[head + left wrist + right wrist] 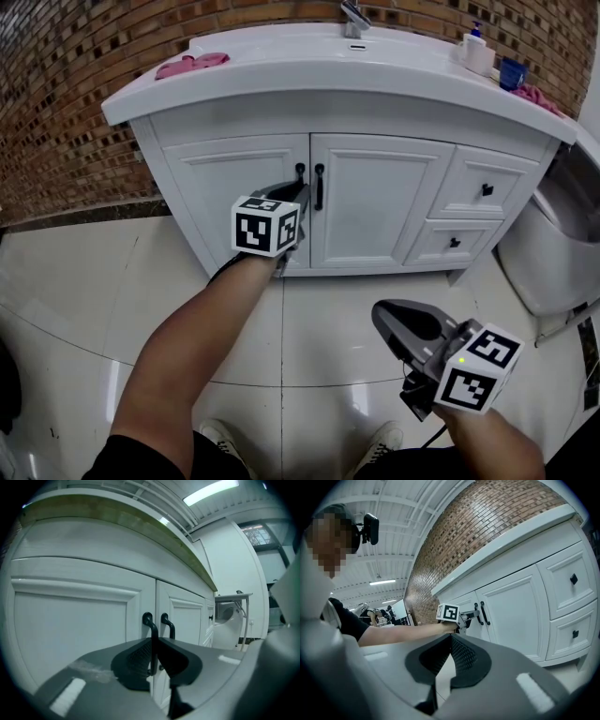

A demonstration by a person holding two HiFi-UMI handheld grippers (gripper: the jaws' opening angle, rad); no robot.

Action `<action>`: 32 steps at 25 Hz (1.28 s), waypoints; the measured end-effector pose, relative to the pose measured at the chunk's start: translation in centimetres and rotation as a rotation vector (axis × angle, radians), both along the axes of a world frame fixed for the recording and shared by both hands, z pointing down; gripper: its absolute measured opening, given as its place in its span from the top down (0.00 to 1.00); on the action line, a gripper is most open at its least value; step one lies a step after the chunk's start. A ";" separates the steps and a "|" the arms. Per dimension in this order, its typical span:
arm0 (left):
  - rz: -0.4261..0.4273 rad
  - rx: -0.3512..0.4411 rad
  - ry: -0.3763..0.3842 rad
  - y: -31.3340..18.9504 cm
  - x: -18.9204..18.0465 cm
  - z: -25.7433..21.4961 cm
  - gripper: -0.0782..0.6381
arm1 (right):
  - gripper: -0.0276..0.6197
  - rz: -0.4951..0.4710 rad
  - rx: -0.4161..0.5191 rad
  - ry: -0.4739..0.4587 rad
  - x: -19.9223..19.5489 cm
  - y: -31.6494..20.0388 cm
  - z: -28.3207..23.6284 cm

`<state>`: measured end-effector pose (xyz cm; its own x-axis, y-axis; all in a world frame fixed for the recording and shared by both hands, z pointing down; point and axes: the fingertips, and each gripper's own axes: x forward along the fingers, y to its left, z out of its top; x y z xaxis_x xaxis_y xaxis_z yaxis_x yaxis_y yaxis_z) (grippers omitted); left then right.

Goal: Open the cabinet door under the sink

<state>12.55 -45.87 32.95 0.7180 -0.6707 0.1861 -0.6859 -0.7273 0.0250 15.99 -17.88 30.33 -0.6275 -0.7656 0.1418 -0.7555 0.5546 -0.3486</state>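
The white vanity under the sink has two doors, both flush shut. The left door point(234, 192) carries a black bar handle point(149, 626), and the right door point(375, 197) has its own handle point(168, 624) right beside it. My left gripper point(296, 193) reaches level to the left door's handle, and its pads point(140, 657) pinch the bar between them. In the right gripper view the left gripper point(471, 616) shows at that handle too. My right gripper point(382, 321) hangs low over the floor tiles, away from the cabinet, shut with nothing in it point(451, 638).
Two drawers point(483, 189) with black knobs sit right of the doors. A white toilet point(553, 244) stands close at the right. On the counter lie a pink cloth point(190, 64), a white cup point(478, 54) and a blue cup point(512, 71). A brick wall point(56, 112) runs behind.
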 end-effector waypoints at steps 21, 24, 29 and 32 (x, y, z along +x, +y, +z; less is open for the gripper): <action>0.126 0.020 -0.018 10.2 -5.0 0.3 0.83 | 0.95 -0.074 0.043 0.077 -5.2 0.9 -1.0; 0.145 0.019 -0.029 11.9 -6.3 0.5 0.83 | 0.95 -0.080 0.045 0.100 -5.8 1.0 -0.8; 0.161 0.030 -0.034 14.0 -8.5 0.6 0.83 | 0.95 -0.083 0.053 0.125 -6.4 1.3 -0.7; 0.169 0.027 -0.045 14.9 -9.8 0.5 0.83 | 0.95 -0.081 0.057 0.145 -6.5 1.5 -0.7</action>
